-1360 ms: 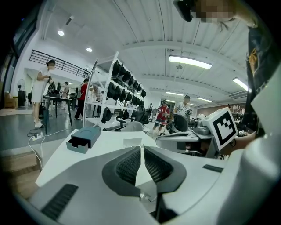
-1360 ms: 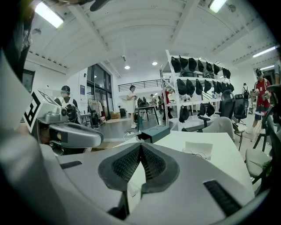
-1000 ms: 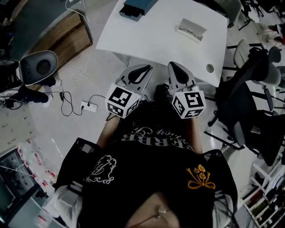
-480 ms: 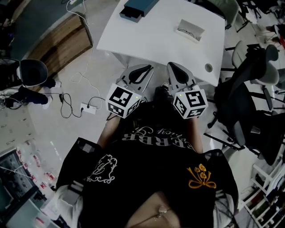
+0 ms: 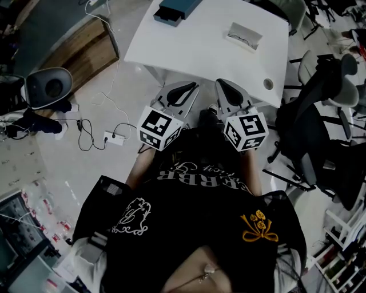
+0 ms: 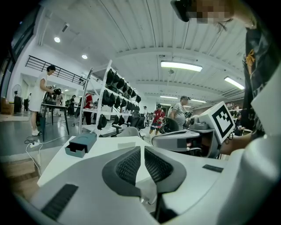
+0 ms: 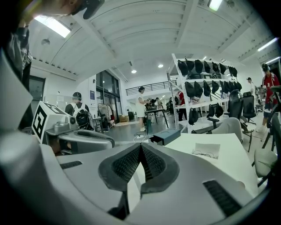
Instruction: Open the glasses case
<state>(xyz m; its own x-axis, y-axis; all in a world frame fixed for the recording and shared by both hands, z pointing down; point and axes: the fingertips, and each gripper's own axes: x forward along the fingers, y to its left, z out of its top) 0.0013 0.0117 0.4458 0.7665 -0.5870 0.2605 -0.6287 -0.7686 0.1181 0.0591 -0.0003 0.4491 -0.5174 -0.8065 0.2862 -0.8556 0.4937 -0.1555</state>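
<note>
The dark blue-grey rectangular glasses case lies at the far left corner of the white table. A shallow white tray with a pair of thin-framed spectacles on it lies towards the table's far right edge, well apart from the case. I'm holding both tools side by side just off the near edge, well short of the case. The left gripper has its jaws all but together, with only a thin slit between the pads and nothing in it. The right gripper has its jaws closed tip to tip, empty. A black office chair stands off the table's right edge.
</note>
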